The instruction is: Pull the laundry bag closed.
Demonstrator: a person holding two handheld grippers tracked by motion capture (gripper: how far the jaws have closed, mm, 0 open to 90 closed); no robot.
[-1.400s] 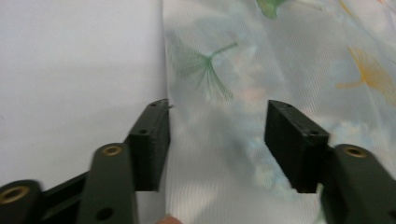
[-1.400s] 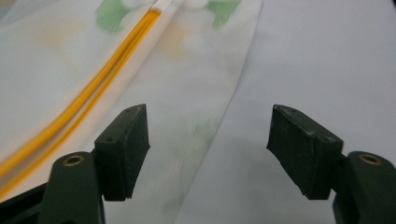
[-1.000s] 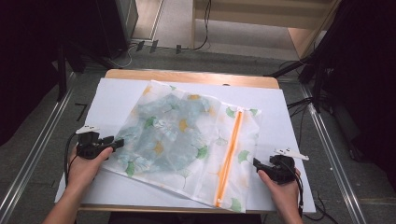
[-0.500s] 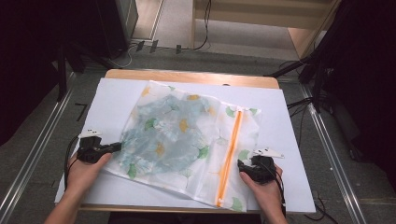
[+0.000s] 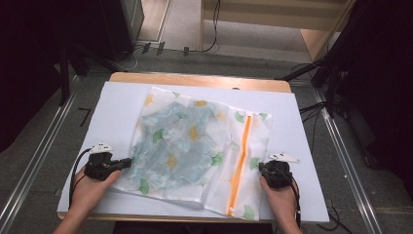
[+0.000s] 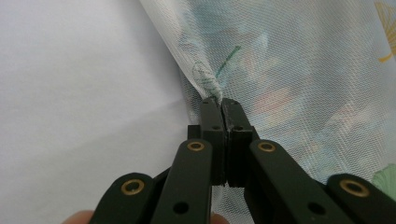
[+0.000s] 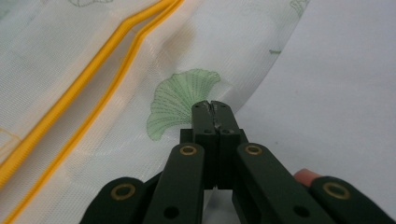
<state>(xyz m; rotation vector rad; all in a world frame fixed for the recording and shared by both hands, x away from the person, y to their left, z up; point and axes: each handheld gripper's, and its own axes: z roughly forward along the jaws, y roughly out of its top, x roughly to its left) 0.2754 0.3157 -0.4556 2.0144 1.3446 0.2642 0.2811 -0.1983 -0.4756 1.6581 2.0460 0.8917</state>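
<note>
My left gripper (image 6: 218, 103) clamped on mesh bag (image 5: 195, 146) edge; right gripper (image 7: 213, 108) closed on opposite edge. Bag spans between grippers, zipper (image 5: 239, 161) nearer right.

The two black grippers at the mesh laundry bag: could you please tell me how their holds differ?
The left gripper pinches a puckered fold at the left edge of the white leaf-printed mesh laundry bag, beside the pale blue garment inside. The right gripper sits at the right edge, over a green leaf print, past the orange zip. Both have shut jaws.
</note>
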